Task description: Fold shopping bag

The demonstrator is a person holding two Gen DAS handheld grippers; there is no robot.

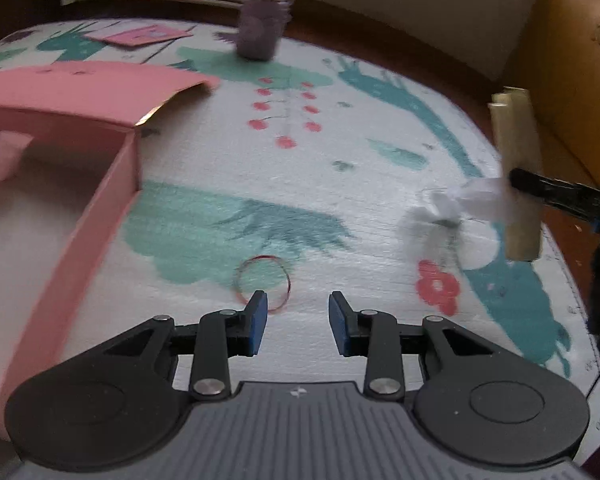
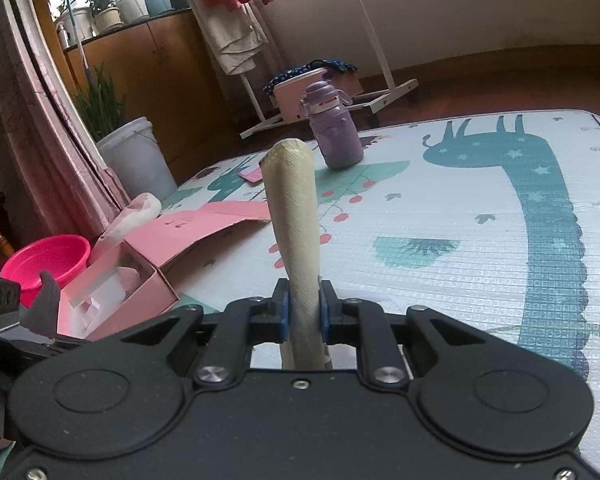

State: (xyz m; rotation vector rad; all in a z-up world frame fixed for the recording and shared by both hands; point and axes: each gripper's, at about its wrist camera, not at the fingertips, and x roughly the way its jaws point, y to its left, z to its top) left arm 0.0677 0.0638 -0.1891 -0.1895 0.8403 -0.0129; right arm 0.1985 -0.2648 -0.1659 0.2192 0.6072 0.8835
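The shopping bag (image 2: pixel 294 216) is a cream roll, folded narrow and standing upright. My right gripper (image 2: pixel 304 312) is shut on its lower part and holds it above the play mat. In the left wrist view the same roll (image 1: pixel 516 152) hangs at the right with the right gripper's finger (image 1: pixel 548 192) across it. My left gripper (image 1: pixel 298 320) is open and empty, low over the mat. A red rubber band (image 1: pixel 263 282) lies on the mat just ahead of its left finger.
An open pink cardboard box (image 1: pixel 80 128) lies at the left, also in the right wrist view (image 2: pixel 140 280). A purple bottle (image 2: pixel 334 132) stands at the mat's far side. Crumpled white paper (image 1: pixel 460 208) lies at the right. A pink bowl (image 2: pixel 48 260) and white bucket (image 2: pixel 132 156) stand off the mat.
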